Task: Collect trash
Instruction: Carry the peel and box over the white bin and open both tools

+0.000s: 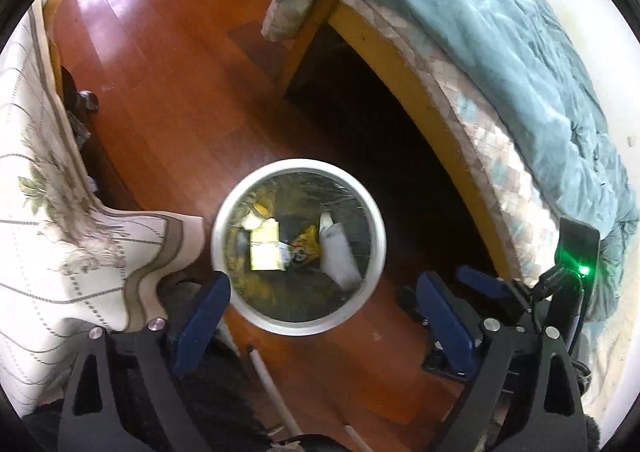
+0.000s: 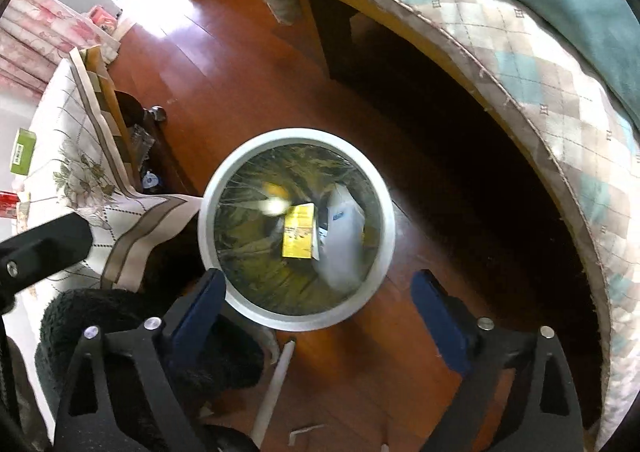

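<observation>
Left wrist view: left claw (image 1: 320, 316) is spread wide with nothing in it, hanging over the trash bin (image 1: 224, 211) at lower centre of the frame. There's a yellow box (image 1: 264, 248) and a white wrapper (image 1: 338, 252) inside. The bed (image 1: 500, 51) fills the upper right.

Right wrist view: right claw (image 2: 318, 312) is wide open and empty too, with the bin (image 2: 208, 211) dead centre. A tablecloth (image 2: 120, 219) drapes at the left, touching the bin's rim.
</observation>
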Motion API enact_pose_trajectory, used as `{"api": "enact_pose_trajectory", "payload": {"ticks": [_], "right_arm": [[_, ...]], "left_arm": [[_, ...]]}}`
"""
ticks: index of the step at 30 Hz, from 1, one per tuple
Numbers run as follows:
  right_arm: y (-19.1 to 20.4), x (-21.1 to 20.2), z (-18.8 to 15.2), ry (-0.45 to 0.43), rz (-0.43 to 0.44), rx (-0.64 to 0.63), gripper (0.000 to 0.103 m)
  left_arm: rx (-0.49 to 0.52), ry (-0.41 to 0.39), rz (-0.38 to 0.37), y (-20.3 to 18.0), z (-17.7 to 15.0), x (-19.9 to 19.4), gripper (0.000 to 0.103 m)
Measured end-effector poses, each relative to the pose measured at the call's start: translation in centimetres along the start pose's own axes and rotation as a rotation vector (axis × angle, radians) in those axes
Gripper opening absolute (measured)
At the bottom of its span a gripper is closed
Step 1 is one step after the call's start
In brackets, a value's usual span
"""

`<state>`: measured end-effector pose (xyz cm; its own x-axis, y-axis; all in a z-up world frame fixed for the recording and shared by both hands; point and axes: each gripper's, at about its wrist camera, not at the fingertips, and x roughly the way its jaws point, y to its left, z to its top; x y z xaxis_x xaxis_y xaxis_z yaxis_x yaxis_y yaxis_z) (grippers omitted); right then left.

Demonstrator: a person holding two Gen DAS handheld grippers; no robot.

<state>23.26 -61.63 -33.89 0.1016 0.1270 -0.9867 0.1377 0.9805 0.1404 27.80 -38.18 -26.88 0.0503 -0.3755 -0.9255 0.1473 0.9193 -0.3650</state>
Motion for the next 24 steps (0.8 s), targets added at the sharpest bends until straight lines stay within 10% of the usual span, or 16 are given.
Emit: {"api": "enact_pose_trajectory", "payload": {"ticks": [24], "right_arm": [[1.9,-8.1,-1.7,-0.095,-0.108,-0.013,0.099]], "left_arm": [[0.061,-0.140,0.212,0.2,-2.7,-6.6,0.096]]}}
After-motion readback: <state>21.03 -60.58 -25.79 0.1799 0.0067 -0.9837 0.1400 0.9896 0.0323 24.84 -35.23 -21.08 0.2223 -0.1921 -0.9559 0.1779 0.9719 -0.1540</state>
